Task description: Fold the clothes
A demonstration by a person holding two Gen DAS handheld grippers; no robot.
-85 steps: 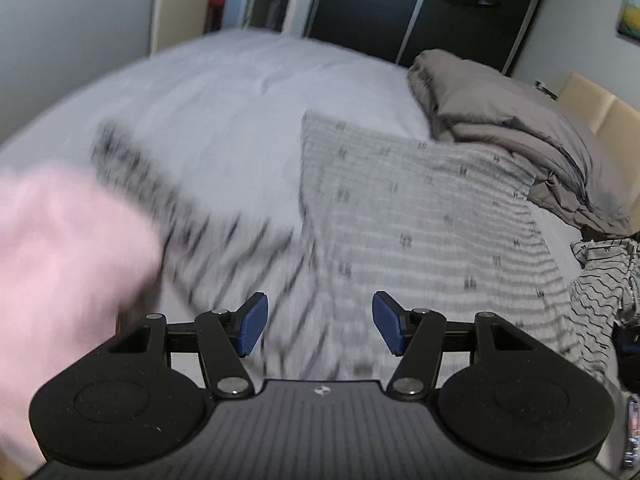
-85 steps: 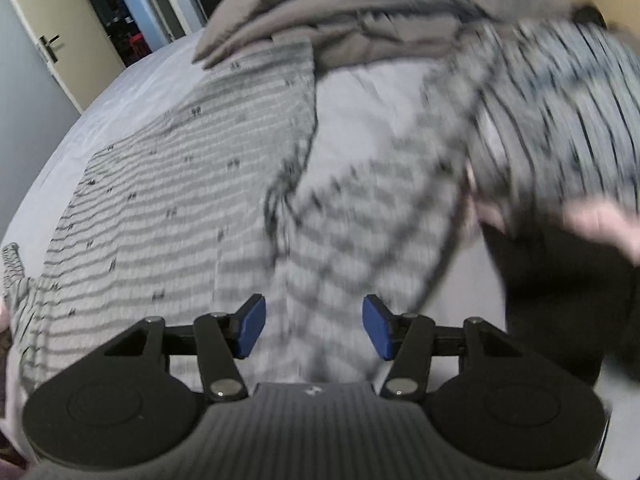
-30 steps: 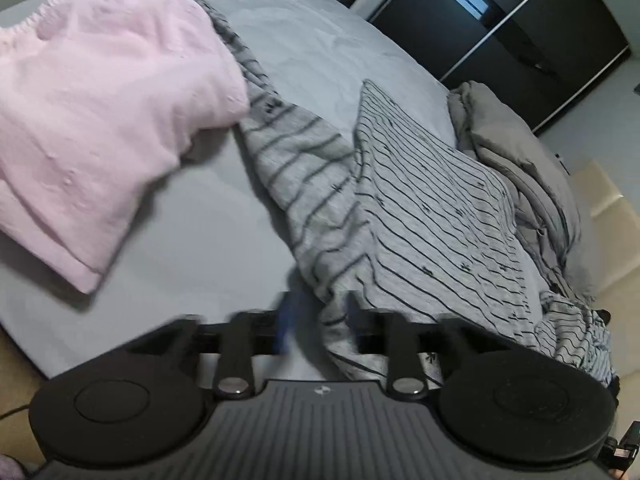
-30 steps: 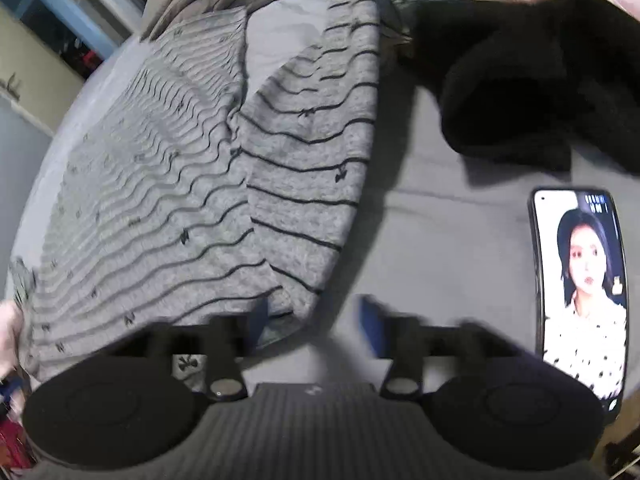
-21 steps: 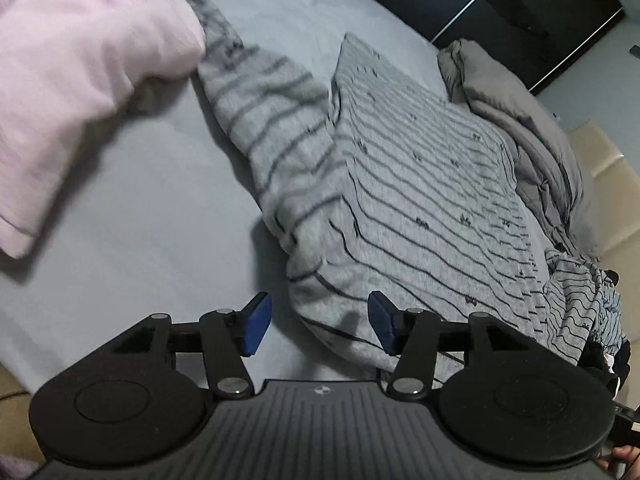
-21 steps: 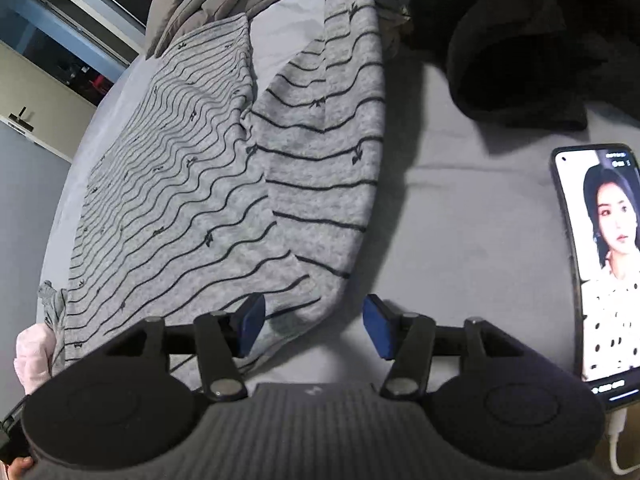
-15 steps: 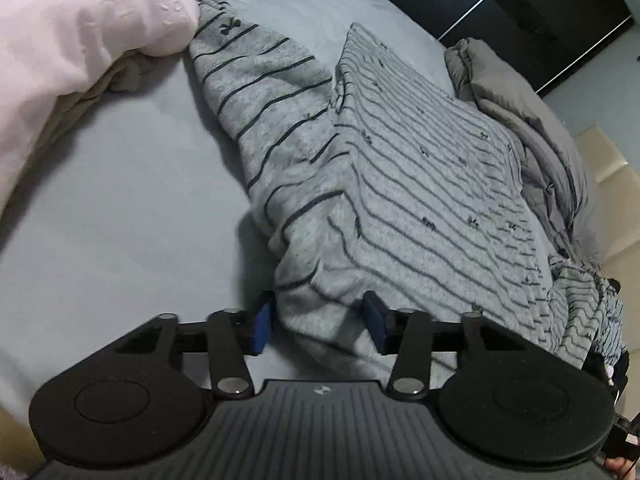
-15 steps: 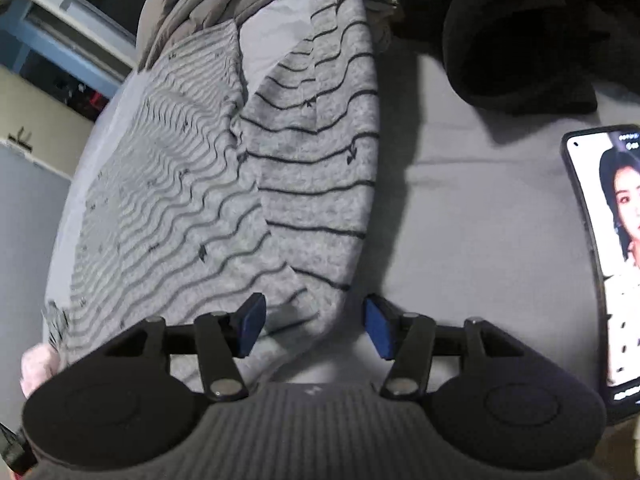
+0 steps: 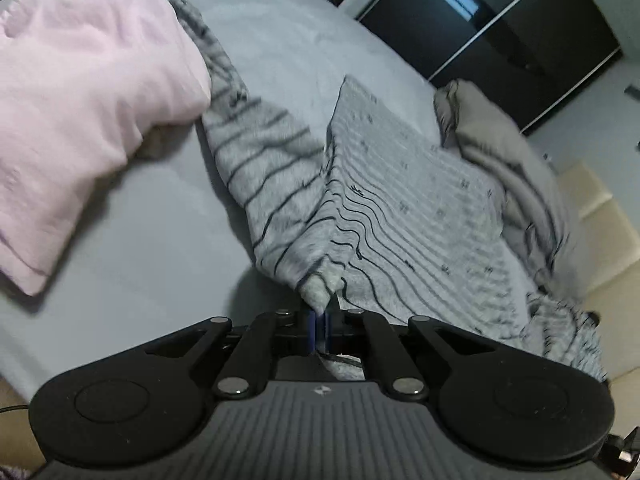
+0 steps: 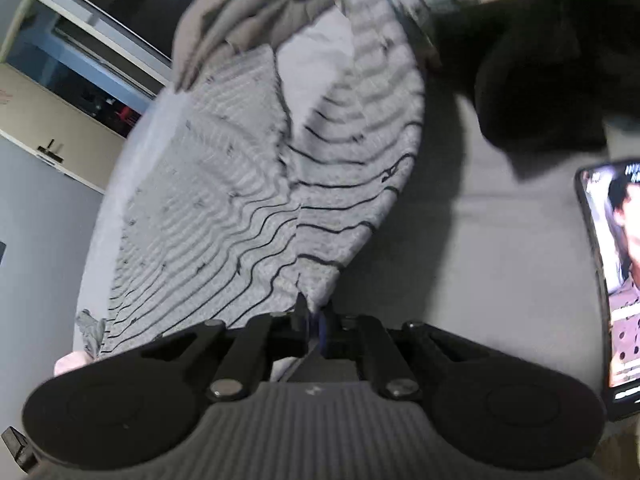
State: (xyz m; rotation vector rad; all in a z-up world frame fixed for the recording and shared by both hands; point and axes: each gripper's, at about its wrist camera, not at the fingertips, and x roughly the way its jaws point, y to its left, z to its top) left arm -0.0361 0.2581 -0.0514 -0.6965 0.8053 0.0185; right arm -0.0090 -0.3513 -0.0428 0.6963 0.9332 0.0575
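A grey striped sweater (image 9: 404, 216) lies spread on the bed (image 9: 132, 240), its sleeves folded in along the sides. In the left wrist view my left gripper (image 9: 319, 326) is shut on the sweater's near left corner, and the cloth rises in a peak from the blue pads. The right wrist view shows the same sweater (image 10: 224, 216). There my right gripper (image 10: 314, 326) is shut on its near right corner, which is pinched up between the blue pads. The cloth beneath both grippers is hidden by their bodies.
A pink garment (image 9: 80, 92) lies at the left. A grey duvet (image 9: 508, 160) is bunched at the far end before dark wardrobe doors (image 9: 500, 28). A black garment (image 10: 552, 64) and a lit phone (image 10: 612, 264) lie right of the sweater.
Both grippers, open around the sweater's near corners half a second ago, have shut on them. The corners now stand pulled up off the bed.
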